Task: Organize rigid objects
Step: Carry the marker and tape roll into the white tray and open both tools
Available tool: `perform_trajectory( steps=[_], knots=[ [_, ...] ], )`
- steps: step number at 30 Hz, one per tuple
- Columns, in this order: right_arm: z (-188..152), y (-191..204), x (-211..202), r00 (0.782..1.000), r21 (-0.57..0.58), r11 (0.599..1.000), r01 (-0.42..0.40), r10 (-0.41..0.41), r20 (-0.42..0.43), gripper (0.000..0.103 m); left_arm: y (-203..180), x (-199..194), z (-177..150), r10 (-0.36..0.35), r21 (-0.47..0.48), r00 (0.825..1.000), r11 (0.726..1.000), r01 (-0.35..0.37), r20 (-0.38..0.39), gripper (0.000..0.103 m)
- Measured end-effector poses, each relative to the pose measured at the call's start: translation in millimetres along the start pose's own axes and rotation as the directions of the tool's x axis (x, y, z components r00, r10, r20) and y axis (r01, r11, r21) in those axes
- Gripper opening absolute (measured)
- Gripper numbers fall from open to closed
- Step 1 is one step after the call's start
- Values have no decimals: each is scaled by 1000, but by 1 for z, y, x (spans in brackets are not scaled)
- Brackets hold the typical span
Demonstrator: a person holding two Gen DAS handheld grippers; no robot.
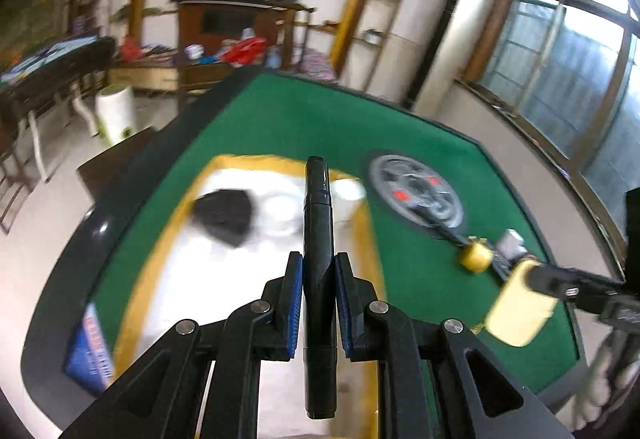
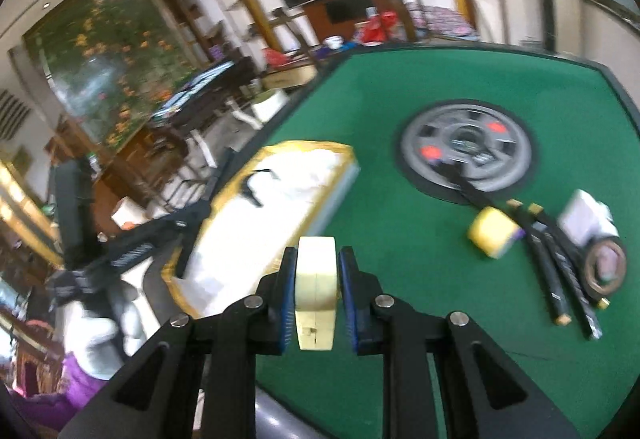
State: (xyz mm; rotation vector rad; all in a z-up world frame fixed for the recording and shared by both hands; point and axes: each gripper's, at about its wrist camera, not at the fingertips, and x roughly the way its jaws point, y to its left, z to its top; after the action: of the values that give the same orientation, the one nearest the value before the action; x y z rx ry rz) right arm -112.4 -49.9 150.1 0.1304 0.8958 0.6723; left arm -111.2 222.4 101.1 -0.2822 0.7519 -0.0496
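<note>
The left gripper [image 1: 318, 299] pinches a stiff, probably light black pen [image 1: 319, 239] mid-barrel above the near white tray [image 1: 248, 161], while the right gripper [image 2: 316, 295] clamps a cream case [image 2: 316, 291] by its flat sides.

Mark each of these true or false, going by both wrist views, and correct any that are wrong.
1. The left gripper is shut on a black pen-like stick. True.
2. The right gripper is empty. False: it is shut on a cream tape roll, held edge-on.
3. The table has a green top. True.
4. The yellow block lies inside the yellow-rimmed white box. False: it lies on the green felt, beside the black sticks.
5. A grey round hub sits in the table top. True.
</note>
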Motion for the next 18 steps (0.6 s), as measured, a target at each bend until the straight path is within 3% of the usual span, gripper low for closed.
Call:
perform_trajectory(
  steps=[4, 11, 18],
  knots=[
    [11, 34, 24, 998, -43, 997, -58, 56, -43, 20, 27, 18, -7, 39, -37, 999, 998, -40, -36, 15],
    [17, 80, 83, 984, -81, 992, -93, 79, -158, 20, 58, 49, -11, 64, -88, 993, 993, -72, -97, 15],
    [21, 86, 119, 975, -23, 996, -86, 79, -208, 18, 77, 57, -14, 34, -136, 992, 989, -51, -124, 16]
  ],
)
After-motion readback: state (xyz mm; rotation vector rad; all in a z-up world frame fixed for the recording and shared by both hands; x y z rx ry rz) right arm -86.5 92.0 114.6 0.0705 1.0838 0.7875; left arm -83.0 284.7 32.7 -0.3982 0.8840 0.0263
